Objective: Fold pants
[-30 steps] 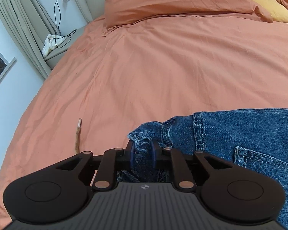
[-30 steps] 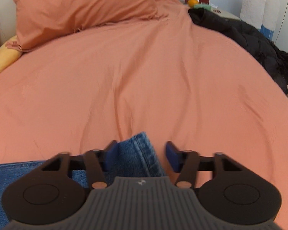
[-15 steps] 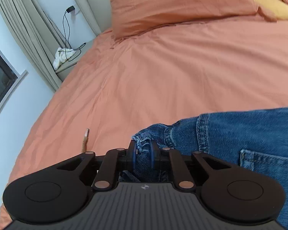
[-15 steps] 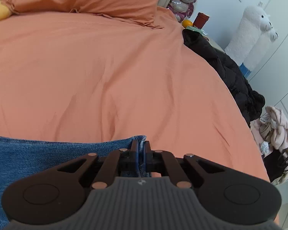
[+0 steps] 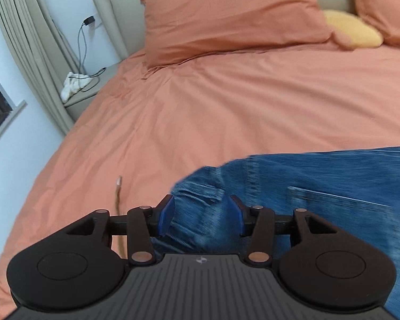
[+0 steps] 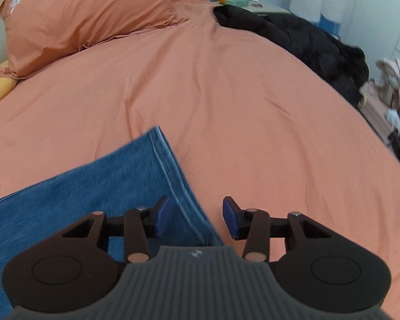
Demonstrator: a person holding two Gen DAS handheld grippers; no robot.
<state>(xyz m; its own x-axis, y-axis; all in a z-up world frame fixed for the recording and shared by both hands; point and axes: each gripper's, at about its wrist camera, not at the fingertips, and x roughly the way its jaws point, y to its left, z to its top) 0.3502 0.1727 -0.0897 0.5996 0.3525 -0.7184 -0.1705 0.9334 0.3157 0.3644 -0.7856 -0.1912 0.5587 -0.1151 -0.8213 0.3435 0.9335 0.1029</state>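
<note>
Blue denim pants (image 5: 306, 184) lie on the orange bed cover (image 5: 226, 106), a back pocket showing at the right of the left wrist view. My left gripper (image 5: 200, 214) hovers over the bunched waist end, its jaws opening, the blue pads clear of the cloth. The right wrist view shows the hem end of the pants (image 6: 106, 181) lying flat. My right gripper (image 6: 196, 216) hangs above that hem edge, jaws opening too, nothing pressed between its fingers.
Orange pillows (image 5: 226, 18) and a yellow cushion (image 5: 352, 29) lie at the headboard. A brown cord (image 5: 118, 194) rests left of the pants. A black jacket (image 6: 306, 42) sprawls on the bed's right edge, with clothes and a nightstand (image 6: 253, 2) beyond.
Both grippers let go of the denim and spread their jaws. Both lifted and drew back, so more of the bed and pillows shows; the hem end now lies flat.
</note>
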